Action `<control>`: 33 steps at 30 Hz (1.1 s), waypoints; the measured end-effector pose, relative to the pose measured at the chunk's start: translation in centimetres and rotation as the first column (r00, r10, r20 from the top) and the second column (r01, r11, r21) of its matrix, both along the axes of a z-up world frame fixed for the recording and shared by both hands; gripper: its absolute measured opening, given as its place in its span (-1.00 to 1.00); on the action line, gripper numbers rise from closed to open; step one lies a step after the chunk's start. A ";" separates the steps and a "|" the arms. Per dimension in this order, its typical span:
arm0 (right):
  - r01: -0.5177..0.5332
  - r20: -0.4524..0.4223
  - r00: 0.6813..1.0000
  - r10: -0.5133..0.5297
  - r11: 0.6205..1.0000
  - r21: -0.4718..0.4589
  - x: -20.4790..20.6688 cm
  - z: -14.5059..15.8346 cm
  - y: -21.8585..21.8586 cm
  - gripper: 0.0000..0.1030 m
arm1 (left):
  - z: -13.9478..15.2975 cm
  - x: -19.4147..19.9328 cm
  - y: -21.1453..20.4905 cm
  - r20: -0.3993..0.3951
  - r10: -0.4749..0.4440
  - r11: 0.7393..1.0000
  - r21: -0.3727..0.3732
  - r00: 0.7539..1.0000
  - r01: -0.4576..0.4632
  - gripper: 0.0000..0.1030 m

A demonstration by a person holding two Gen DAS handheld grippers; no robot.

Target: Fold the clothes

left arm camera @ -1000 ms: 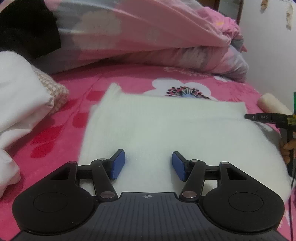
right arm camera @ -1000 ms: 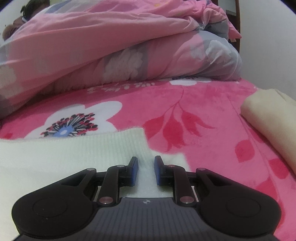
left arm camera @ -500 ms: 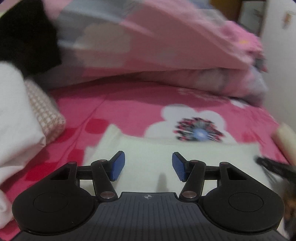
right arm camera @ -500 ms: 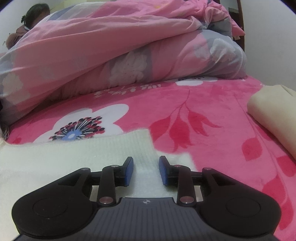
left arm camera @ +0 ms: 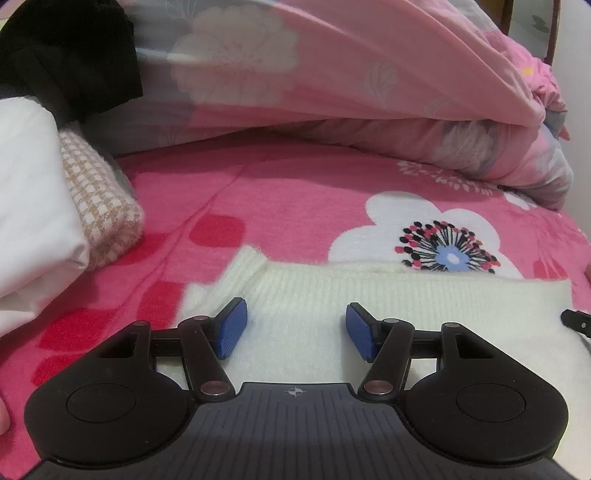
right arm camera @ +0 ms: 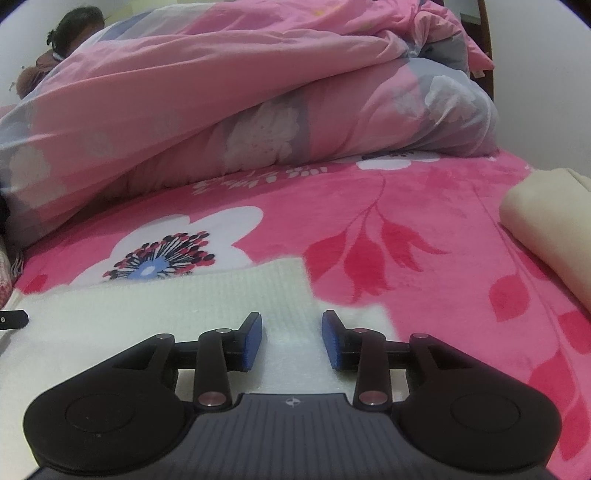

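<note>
A white knit sweater (left arm camera: 406,306) lies flat on the pink floral bedsheet (left arm camera: 258,206). My left gripper (left arm camera: 295,317) hovers over its far left corner. The blue pads are wide apart and still opening a little, pressing on nothing. In the right wrist view the same sweater (right arm camera: 147,314) ends in a ribbed corner under my right gripper (right arm camera: 291,328). Those jaws are opening, with fabric lying below the gap but not pinched. Each gripper's black tip shows at the edge of the other's view, the right gripper (left arm camera: 576,321) and the left gripper (right arm camera: 14,319).
A rumpled pink quilt (left arm camera: 369,92) fills the back of the bed. White folded cloth (left arm camera: 29,203), a beige checked cloth (left arm camera: 96,206) and a black garment (left arm camera: 66,55) sit at the left. A cream folded garment (right arm camera: 546,229) lies at the right. A person's head (right arm camera: 74,26) shows behind the quilt.
The left gripper has moved forward to the sweater's far edge near its left corner. The right gripper has stayed in place while its jaws widened over the sweater's corner.
</note>
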State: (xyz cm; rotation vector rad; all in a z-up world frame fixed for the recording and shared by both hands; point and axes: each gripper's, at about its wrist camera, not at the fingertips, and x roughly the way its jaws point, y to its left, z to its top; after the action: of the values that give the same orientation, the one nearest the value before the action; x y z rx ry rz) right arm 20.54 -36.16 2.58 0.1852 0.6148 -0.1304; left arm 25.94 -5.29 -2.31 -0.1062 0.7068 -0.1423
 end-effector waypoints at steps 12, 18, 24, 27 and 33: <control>-0.002 -0.004 1.000 0.002 1.000 -0.012 0.1 0.0 0.2 -0.24 | -0.1 0.0 0.0 0.004 -0.005 1.000 0.004 1.000 0.005 0.17; -0.002 -0.005 1.000 0.002 1.000 -0.017 0.0 0.0 0.3 -0.23 | -0.1 0.0 0.0 0.005 -0.007 1.000 0.003 1.000 0.007 0.18; -0.003 -0.005 1.000 0.003 1.000 -0.018 0.1 0.0 0.2 -0.23 | -0.1 -0.1 0.0 0.005 -0.008 1.000 0.004 1.000 0.008 0.18; -0.003 -0.005 1.000 0.003 1.000 -0.020 0.1 0.0 0.3 -0.23 | -0.2 -0.1 0.0 0.006 -0.008 1.000 0.004 1.000 0.008 0.19; -0.003 -0.004 1.000 0.003 1.000 -0.022 0.1 0.0 0.3 -0.23 | -0.2 -0.1 -0.1 0.006 -0.009 1.000 0.005 1.000 0.009 0.20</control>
State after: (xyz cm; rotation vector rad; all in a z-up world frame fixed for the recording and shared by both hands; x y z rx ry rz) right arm 20.60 -35.85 2.56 0.1632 0.6175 -0.1344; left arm 25.86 -5.40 -2.55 -0.0979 0.7020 -0.1491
